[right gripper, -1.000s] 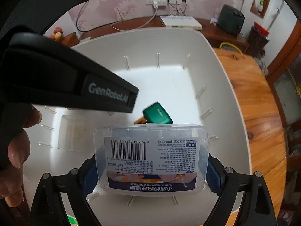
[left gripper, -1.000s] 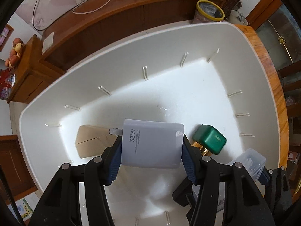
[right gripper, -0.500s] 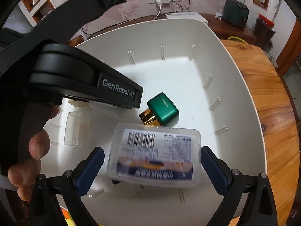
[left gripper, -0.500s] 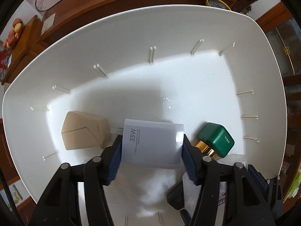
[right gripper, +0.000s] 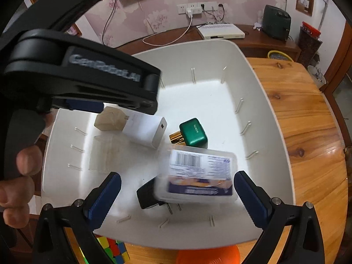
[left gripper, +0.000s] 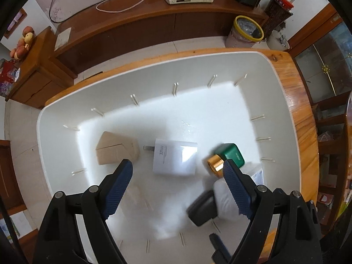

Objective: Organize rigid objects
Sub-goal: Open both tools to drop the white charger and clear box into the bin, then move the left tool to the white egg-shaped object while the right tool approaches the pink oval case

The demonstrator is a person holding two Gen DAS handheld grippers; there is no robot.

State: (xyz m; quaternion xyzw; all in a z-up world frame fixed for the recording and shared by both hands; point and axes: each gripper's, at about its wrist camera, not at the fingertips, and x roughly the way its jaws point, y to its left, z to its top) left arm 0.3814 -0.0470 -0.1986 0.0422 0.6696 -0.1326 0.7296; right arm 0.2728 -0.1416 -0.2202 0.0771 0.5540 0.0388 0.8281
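- In the white plastic bin (left gripper: pixel 272 101), my left claw (left gripper: pixel 178 187) is opening above the white rectangular charger (left gripper: pixel 175 159), touching nothing.
- My right claw (right gripper: pixel 176 195) gapes wide around the clear plastic box (right gripper: pixel 198 176), pads clear.

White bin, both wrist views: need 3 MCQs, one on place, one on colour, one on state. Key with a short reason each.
1. Where does the white charger lie in the white bin?
A. between the tan box and the green case
B. outside, on the wooden table
C. on top of the clear plastic box

2. What colour is the case with the gold end?
A. red
B. green
C. blue

3. How is the right claw?
A. shut on the green case
B. shut and empty
C. open, pads clear of the clear plastic box

Key:
1 A: the left wrist view shows the tan box on one side and the case on the other.
2 B: green body beside a gold end.
3 C: gaps show on both sides of the clear plastic box.
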